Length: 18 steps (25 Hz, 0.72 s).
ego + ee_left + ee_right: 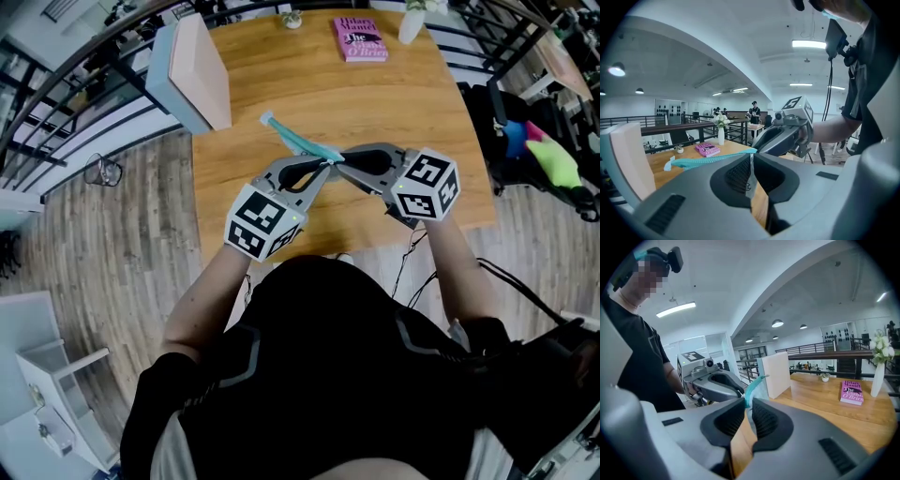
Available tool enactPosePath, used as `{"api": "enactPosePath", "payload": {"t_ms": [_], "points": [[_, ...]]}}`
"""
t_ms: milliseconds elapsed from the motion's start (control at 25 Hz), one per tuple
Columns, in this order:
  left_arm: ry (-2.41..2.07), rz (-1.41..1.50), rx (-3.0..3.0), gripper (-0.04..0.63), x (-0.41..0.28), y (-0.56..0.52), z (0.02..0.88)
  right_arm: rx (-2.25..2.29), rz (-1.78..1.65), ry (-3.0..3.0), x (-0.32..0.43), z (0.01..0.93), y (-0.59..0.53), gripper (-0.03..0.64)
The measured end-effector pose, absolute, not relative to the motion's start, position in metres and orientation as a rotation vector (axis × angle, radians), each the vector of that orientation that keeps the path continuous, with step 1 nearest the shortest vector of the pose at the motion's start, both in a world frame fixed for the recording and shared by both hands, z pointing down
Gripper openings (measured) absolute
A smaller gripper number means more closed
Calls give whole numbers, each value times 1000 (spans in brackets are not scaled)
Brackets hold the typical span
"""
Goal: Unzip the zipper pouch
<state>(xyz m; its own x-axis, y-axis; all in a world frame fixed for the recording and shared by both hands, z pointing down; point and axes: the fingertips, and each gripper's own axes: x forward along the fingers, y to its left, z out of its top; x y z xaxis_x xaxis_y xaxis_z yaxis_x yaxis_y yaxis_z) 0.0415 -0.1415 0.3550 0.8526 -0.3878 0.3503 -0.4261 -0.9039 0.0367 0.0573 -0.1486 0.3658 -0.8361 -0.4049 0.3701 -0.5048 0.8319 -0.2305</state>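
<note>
A teal zipper pouch (295,139) hangs in the air over the wooden table (375,103), its long side running up and to the left. Both grippers meet at its near end. My right gripper (339,161) is shut on the teal fabric (753,387), which stands up between its pads. My left gripper (326,167) comes in from the lower left, its pads closed on a thin pale tab (751,161) at the pouch's end, seemingly the zipper pull. From there the pouch (710,160) stretches off to the left. Whether the zip is open cannot be told.
A pink book (359,39), a white vase (411,23) and a small pot (292,19) stand at the table's far edge. A white box-like panel (192,75) stands at the far left corner. Black railings run behind the table.
</note>
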Motion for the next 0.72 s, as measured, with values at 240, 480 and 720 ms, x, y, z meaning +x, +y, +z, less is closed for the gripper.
{"api": "enactPosePath", "payload": {"t_ms": [240,480,720], "points": [[-645,482,2884,32,40,-142,352,657,383,-2672,57,364,-148,58],[-674,439,2829,31,35,-147,348,614,306,-2622,52,358,-149,55],[-699,471,2854,31,30,-142,350,591,291,-2565,46,361,-143,52]]}}
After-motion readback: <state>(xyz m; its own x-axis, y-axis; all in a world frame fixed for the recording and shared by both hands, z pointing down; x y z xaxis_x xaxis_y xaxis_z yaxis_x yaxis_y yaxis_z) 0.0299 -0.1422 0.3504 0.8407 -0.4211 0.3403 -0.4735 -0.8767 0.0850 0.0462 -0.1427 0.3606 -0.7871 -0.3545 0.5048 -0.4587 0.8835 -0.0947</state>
